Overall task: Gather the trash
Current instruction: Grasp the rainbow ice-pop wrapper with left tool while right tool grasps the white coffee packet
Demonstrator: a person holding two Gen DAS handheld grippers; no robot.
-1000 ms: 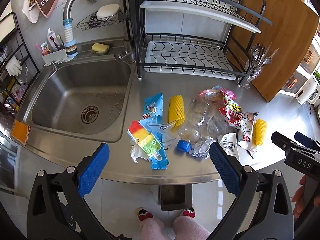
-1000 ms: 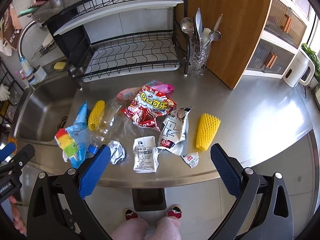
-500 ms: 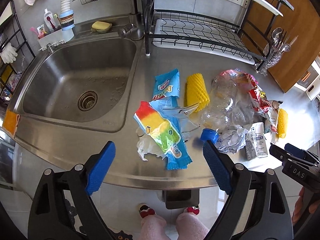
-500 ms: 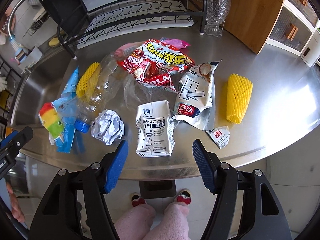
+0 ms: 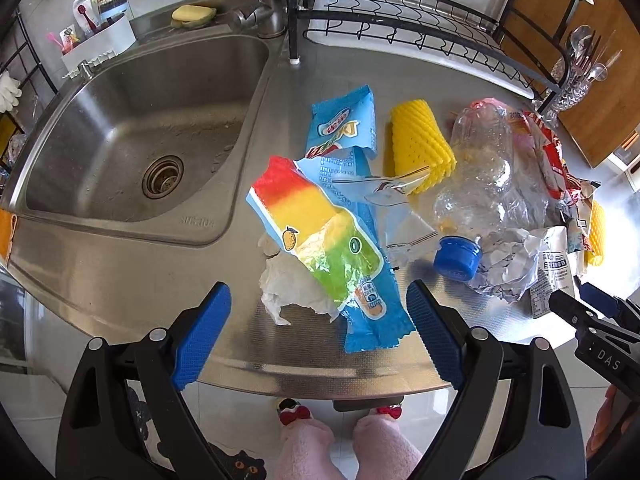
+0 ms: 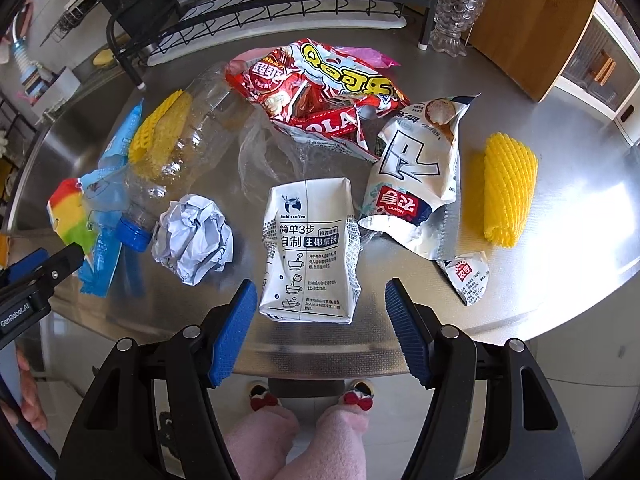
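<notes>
Hovering wide, left claw (image 5: 318,338) frames popsicle wrapper (image 5: 320,240); right claw (image 6: 320,328), empty, flanks coffee carton (image 6: 310,248).

The ice-pop wrapper (image 5: 320,236) is showing red, yellow and green bands on blue. The bottle cap (image 5: 456,258) is showing solid blue. The foam net sleeve (image 6: 508,188) is showing yellow with a diamond mesh pattern. The coffee carton (image 6: 310,248) is showing white with dark print. The snack bag (image 6: 320,96) is showing red with yellow lettering. The steel desk (image 6: 560,256) is showing silver-grey.

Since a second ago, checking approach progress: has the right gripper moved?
Yes. The right gripper has dropped toward the counter; the coffee carton looms larger.
</notes>
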